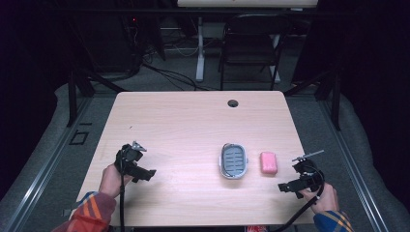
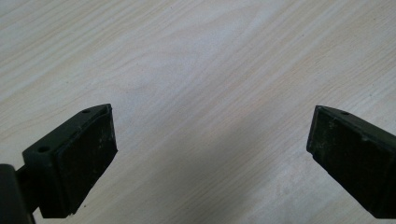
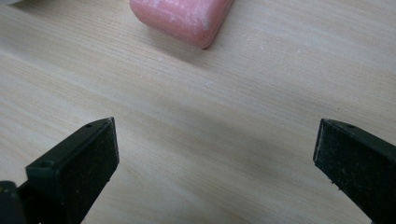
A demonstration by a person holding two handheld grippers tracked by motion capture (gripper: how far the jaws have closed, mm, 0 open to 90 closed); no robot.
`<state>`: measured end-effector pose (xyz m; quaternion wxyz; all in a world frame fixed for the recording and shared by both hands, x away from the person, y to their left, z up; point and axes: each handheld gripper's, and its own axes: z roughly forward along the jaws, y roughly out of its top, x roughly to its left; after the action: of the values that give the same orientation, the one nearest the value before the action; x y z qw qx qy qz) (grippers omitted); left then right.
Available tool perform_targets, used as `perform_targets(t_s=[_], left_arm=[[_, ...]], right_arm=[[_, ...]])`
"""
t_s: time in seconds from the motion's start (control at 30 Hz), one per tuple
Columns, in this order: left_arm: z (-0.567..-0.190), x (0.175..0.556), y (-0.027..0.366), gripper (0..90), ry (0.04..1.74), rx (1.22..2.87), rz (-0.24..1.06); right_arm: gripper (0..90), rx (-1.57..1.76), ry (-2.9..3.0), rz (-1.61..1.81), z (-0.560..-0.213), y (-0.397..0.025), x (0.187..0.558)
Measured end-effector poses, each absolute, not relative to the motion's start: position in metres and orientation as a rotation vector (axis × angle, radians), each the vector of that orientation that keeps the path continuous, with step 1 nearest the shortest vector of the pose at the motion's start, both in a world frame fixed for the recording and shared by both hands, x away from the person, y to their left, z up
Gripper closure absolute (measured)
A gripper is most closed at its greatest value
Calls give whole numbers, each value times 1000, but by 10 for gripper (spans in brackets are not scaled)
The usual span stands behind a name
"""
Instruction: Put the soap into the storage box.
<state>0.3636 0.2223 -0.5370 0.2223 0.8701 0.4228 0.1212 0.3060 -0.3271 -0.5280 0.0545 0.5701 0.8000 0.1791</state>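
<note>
The person's left hand (image 1: 112, 180) came in from the bottom left corner, its striped sleeve (image 1: 92, 212) low over the near edge, and held the left gripper (image 1: 145, 175) just above the wooden table (image 1: 183, 121) with its nose turned toward the middle. In the left gripper view its jaws stood spread wide, with bare woodgrain between them. The right hand (image 1: 323, 197) sat at the near right corner and aimed the right gripper (image 1: 284, 187) inward, toward the left. Its jaws were likewise spread wide and held nothing.

A pink bar of soap (image 1: 269, 163) lay flat on the table, near the right gripper but apart from it; in the right gripper view the soap (image 3: 182, 18) sat ahead of the open jaws with clear tabletop between. Just beside the bar, on its left, rested a grey soap dish (image 1: 233, 160) with a slotted floor, possibly with a pale rim, though the view was too coarse to be sure. A round cable hole (image 1: 233, 103) marked the far edge. Beyond the table stood a dark folding chair (image 1: 251, 46).
</note>
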Motion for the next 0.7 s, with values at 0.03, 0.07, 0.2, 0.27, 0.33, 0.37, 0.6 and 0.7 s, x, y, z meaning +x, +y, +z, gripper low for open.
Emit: perform_targets(t_s=[0.03, 0.07, 0.2, 0.27, 0.33, 0.37, 0.6, 0.7], left_arm=[[-537, 364, 222, 17, 1168, 2404, 335], [-537, 364, 222, 16, 1162, 2408, 329], [-537, 364, 221, 16, 1157, 2411, 331], [-538, 364, 221, 15, 1153, 2414, 325], [-539, 364, 222, 16, 1154, 2412, 320], [-539, 364, 222, 16, 1154, 2412, 320], [-539, 365, 221, 16, 1149, 2423, 313], [-539, 365, 220, 16, 1144, 2429, 309]], right_arm=[[0, 1731, 2430, 544, -528, -327, 306], [0, 1743, 2415, 550, -529, -327, 306], [0, 1760, 2405, 558, -529, -327, 305], [0, 1762, 2425, 541, -527, -327, 306], [0, 1766, 2435, 498, -527, -325, 309], [0, 1766, 2435, 498, -527, -325, 309], [0, 1753, 2472, 435, -527, -321, 312], [0, 1760, 2464, 433, -525, -319, 314]])
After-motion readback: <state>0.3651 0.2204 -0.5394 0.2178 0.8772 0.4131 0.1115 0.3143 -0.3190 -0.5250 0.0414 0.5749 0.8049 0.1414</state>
